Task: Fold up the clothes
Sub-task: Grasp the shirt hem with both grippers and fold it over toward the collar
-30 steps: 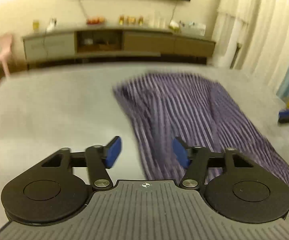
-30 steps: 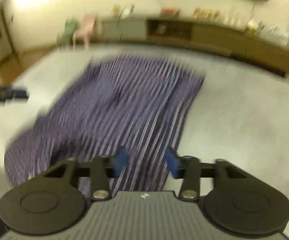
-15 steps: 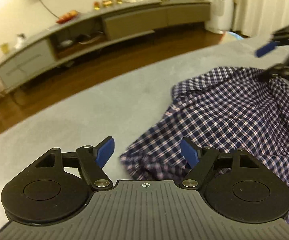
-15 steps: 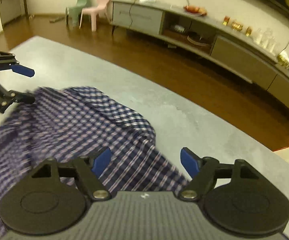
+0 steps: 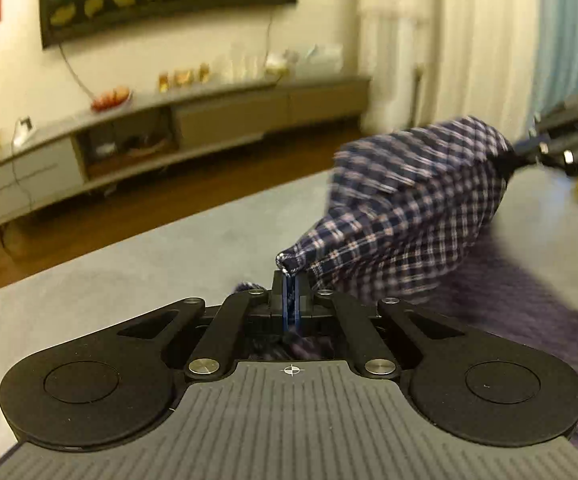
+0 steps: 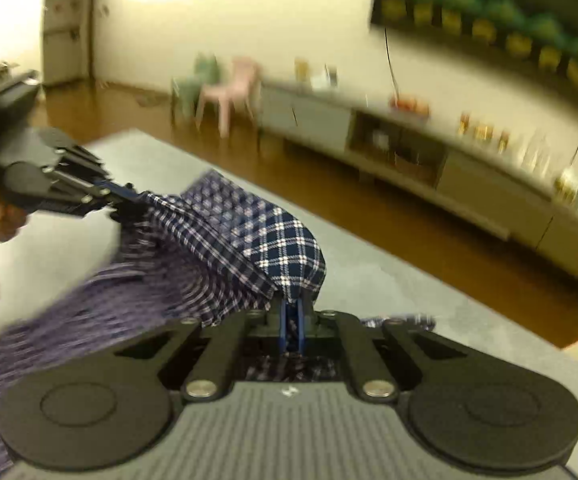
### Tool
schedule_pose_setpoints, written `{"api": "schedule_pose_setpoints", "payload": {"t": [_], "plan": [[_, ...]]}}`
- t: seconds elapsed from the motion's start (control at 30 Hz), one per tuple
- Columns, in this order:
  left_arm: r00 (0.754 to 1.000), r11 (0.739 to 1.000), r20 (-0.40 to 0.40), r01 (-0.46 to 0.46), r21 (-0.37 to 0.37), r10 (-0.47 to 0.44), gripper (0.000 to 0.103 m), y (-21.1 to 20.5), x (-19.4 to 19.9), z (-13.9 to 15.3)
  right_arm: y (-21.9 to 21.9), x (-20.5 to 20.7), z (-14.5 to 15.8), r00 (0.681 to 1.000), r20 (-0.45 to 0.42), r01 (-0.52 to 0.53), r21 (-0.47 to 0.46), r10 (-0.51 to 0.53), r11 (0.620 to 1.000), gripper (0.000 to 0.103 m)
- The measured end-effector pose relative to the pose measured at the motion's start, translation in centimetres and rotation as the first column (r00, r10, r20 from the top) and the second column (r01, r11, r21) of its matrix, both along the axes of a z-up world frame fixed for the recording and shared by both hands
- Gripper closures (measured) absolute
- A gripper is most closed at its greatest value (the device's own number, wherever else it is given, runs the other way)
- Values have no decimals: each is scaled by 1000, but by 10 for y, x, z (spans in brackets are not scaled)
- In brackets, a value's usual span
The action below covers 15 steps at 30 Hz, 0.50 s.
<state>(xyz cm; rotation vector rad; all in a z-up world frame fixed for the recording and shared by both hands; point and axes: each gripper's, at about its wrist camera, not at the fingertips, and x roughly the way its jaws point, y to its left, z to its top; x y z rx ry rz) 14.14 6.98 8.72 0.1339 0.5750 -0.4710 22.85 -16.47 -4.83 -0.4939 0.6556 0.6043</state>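
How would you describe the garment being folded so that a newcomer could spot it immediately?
Start at the wide grey table facing the long media console. Stretched above it, between the left gripper and right gripper, hangs the shirt. It is the only fabric here, checked navy and white.

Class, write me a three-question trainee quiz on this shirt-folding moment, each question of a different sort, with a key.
1. True or false: the left gripper is shut on the plaid shirt.
2. The right gripper is: A) open above the shirt B) shut on the shirt C) resting on the grey table.
3. Fill in: part of the shirt is lifted off the ____.

Key: 1 true; 2 B; 3 table.
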Motion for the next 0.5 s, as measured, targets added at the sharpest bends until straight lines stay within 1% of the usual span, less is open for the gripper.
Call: {"api": "schedule_pose_setpoints", "payload": {"t": [0.03,0.1,0.13,0.17,0.2,0.23,0.27,0.3,0.33,0.4,0.43,0.47,0.5], "plan": [[1000,1000,6,17,-21,-17,103,0,-35,8,-2,-33,5,999,30,-13,-8,13,1000,98],[999,998,-2,45,-40,-45,103,-3,-108,12,-5,-100,15,995,89,-39,-24,41,999,98],[998,998,-35,50,-35,-51,103,-6,-137,6,-6,-134,20,992,118,-51,-33,55,998,97],[995,998,-87,54,-12,-55,103,-9,-159,-4,-8,-167,25,987,147,-64,-43,69,997,96],[989,998,-136,55,22,-51,99,-13,-179,-17,0,-190,8,989,133,-57,-109,71,992,92],[983,996,-178,50,75,-36,98,-18,-193,-34,8,-206,-13,995,85,-45,-177,61,983,89],[976,993,-219,41,111,-16,97,-20,-204,-49,13,-214,-33,999,41,-18,-215,27,977,89],[967,993,-253,19,114,10,97,-19,-209,-58,12,-217,-44,1000,6,16,-218,-15,976,89],[961,995,-273,-11,104,39,97,-15,-214,-63,8,-219,-48,997,-33,55,-194,-63,979,89],[957,996,-280,-69,52,81,98,-7,-222,-61,-4,-225,-40,990,-85,108,-97,-117,989,89],[953,995,-286,-103,8,101,96,0,-224,-55,-14,-226,-32,982,-127,139,-17,-140,990,85],[949,990,-294,-132,-39,115,90,6,-226,-49,-26,-224,-23,972,-171,172,67,-159,983,81],[945,984,-304,-153,-93,118,83,11,-226,-45,-35,-222,-16,963,-202,210,140,-180,968,72]]}}
